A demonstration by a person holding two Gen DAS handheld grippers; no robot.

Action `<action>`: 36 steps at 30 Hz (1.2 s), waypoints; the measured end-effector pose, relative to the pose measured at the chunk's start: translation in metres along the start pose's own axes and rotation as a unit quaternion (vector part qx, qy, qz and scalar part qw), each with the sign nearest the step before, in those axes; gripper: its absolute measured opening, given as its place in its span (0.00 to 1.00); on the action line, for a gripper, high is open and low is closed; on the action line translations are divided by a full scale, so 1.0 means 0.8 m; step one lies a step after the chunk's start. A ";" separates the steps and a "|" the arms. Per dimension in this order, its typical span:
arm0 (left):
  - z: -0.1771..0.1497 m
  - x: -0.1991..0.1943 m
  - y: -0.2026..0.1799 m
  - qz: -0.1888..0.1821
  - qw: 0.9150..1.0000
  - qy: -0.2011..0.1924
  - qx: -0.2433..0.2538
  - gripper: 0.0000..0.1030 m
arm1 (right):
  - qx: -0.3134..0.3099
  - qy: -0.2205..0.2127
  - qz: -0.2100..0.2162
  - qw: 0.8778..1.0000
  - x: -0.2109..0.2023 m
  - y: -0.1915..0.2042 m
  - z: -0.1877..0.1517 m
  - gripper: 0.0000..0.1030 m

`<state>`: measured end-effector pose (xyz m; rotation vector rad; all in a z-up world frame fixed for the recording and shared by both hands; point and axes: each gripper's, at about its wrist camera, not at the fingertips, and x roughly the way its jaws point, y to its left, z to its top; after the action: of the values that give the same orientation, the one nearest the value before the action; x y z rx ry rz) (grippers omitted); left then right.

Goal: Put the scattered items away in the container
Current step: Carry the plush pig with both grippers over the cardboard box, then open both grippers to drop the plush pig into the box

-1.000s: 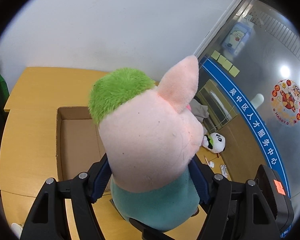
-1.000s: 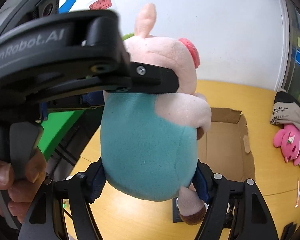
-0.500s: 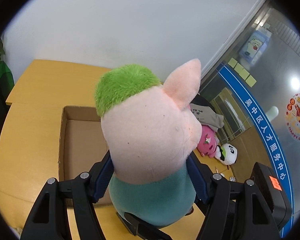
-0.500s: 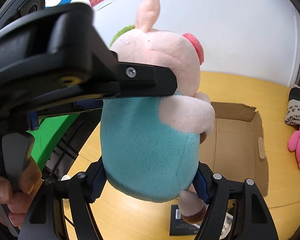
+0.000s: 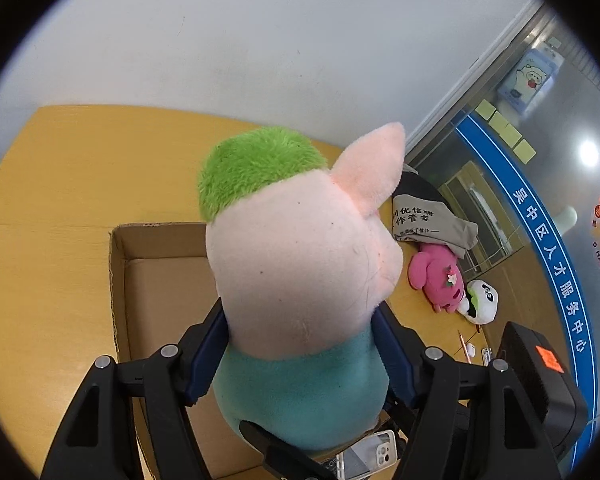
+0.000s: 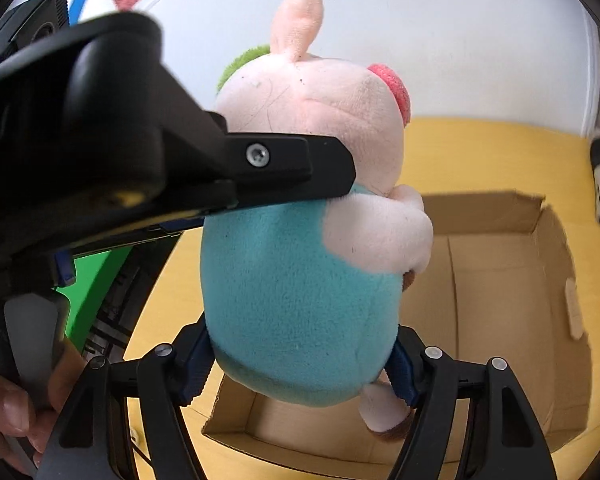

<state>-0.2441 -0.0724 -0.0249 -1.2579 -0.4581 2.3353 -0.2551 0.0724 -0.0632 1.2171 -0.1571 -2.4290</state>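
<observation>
Both tools grip the same plush pig (image 5: 300, 280), a pink toy with a green tuft on its head and a teal body. The left tool (image 5: 300, 364) is clenched on the pig at the top of the teal body, just under the head, its blue pads pressing in from both sides. The right tool (image 6: 300, 364) is clamped on the lower belly, above the pig's brown-soled foot. The pig hangs upright over the open cardboard box (image 6: 500, 280), which sits on the yellow tabletop (image 5: 60, 168); the box floor beneath it looks bare. In the right wrist view the left tool's black body crosses in front of the pig's neck, and a hand (image 6: 8, 412) grips its handle at the lower left. Beyond the box, toward the glass partition, a pink plush (image 5: 436, 276) lies on the tabletop touching a white panda plush (image 5: 482, 300), with a folded grey cloth bag (image 5: 424, 212) just behind them. A phone (image 5: 372, 456) lies near the box's near edge.
</observation>
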 end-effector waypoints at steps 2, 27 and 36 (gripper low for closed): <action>-0.006 0.015 0.014 -0.004 1.000 -0.005 -0.006 0.66 | 0.008 0.019 0.000 1.000 0.015 -0.007 0.001 0.74; 0.006 0.189 0.148 0.053 0.992 0.084 -0.084 0.64 | 0.101 0.159 0.059 0.980 0.249 -0.112 0.005 0.73; 0.018 0.182 0.169 0.050 0.991 0.074 -0.104 0.64 | 0.091 0.171 0.058 0.979 0.266 -0.110 0.028 0.73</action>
<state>-0.3579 -0.1109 -0.1841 -1.5718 -0.6141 2.3005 -0.4133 0.0621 -0.2316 1.6363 -0.3429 -2.1054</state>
